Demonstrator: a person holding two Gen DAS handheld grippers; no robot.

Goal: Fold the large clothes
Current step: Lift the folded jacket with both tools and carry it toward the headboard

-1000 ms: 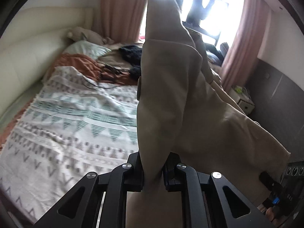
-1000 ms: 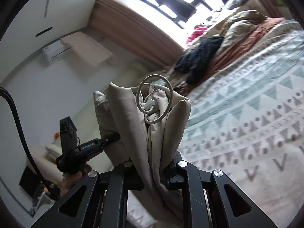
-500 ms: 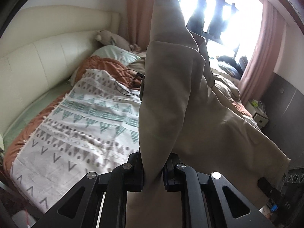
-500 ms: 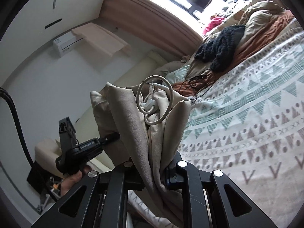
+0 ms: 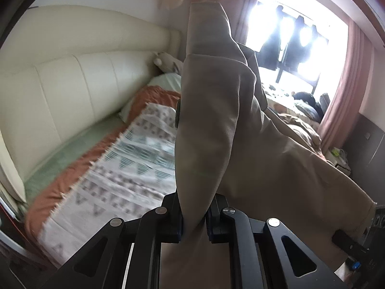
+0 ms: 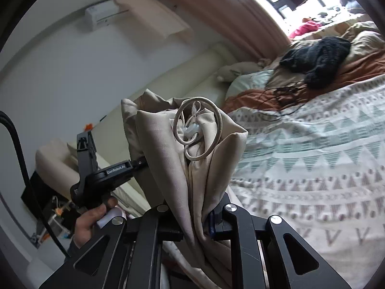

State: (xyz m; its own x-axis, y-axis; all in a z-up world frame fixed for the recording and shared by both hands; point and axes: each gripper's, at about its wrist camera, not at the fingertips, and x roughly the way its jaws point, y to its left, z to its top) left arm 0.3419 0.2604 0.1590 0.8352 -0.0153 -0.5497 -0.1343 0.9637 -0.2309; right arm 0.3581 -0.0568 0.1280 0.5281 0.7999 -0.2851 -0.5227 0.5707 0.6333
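While held aloft over the patterned bedspread [image 6: 312,149], the beige garment [image 5: 216,130] is pinched by the left gripper [image 5: 194,219] and the right gripper [image 6: 196,224], each pressed onto a bunched fold. A cord loop [image 6: 197,132] is seen atop the right bunch.

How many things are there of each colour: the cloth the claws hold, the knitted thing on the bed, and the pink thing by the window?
Beige: 1, large beige fabric garment
Black: 1, black knitted garment
Pink: 1, bright pink cloth
Total: 3
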